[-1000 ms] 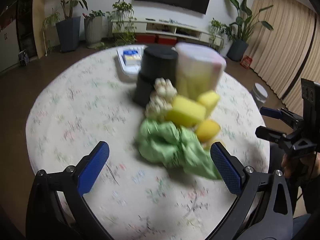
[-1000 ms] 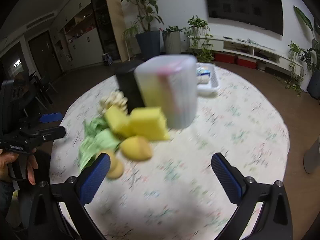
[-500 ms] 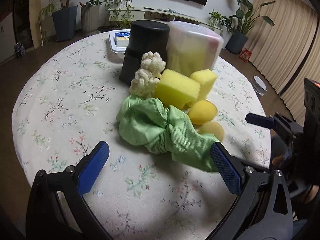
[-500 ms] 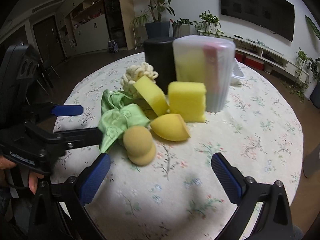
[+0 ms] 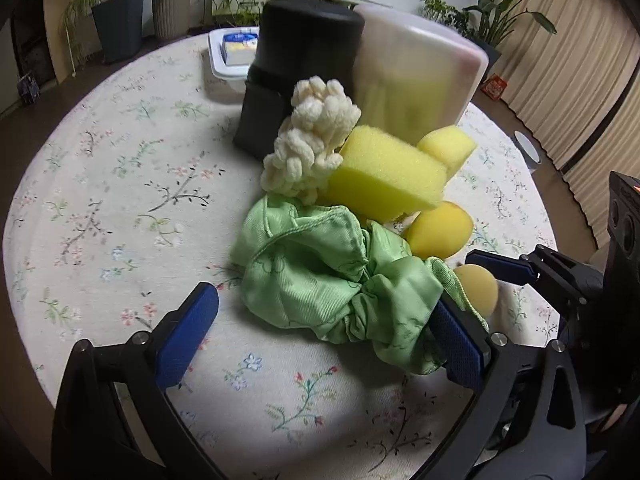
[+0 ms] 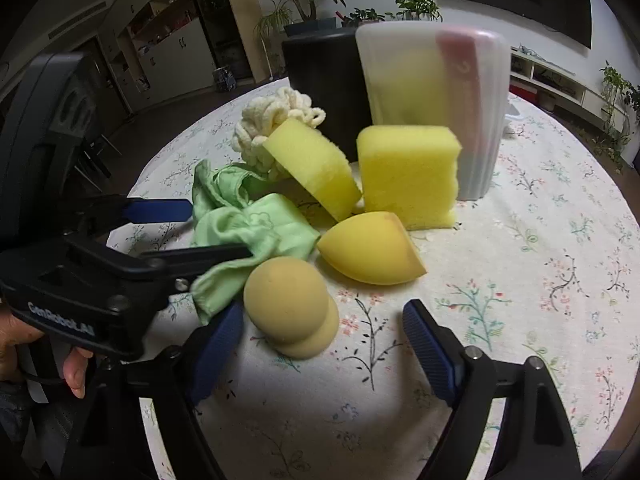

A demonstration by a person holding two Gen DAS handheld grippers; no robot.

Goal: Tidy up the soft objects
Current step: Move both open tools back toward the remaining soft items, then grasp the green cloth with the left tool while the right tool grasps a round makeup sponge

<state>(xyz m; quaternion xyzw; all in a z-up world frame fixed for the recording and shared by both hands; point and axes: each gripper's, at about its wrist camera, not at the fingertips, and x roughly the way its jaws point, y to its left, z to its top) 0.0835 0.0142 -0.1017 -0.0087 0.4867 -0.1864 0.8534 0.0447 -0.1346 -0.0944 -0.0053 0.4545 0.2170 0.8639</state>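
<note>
Round table point(image 5: 100, 184), cloth-covered: off-white fabric with a small printed floral sprig pattern.

Soft items, clustered near the middle of the table:
- Green cloth point(image 5: 332, 280), thin ribbed weave with stitched hems, crumpled and bunched into folds; nearest the table's front edge in the left wrist view.
- Cream chenille piece point(image 5: 316, 136), knobbly looped yarn, lumpy, just behind the green cloth and against the black container.
- Two yellow sponge blocks, open-pored foam: one point(image 6: 312, 168) a slab leaning at a tilt, the other point(image 6: 408, 176) a squarer block standing upright before the translucent container.
- Teardrop makeup sponge point(image 6: 372, 248), smooth, yellow-orange, lying on its side.
- Round tan sponge point(image 6: 288, 308), matte, domed, with a flatter disc showing under it.

Hard items:
- Black container point(image 5: 300, 72), matte, cylindrical top.
- Translucent container point(image 6: 436, 112), frosted plastic, rounded corners, yellow and pink contents showing through.
- White tray point(image 5: 228, 52) near the far edge.

Left gripper point(image 5: 320, 344): blue textured pads well apart, the green cloth between them, pads not pressing.
Right gripper point(image 6: 324, 340): jaws closing, the round tan sponge between them, not yet clamped.
</note>
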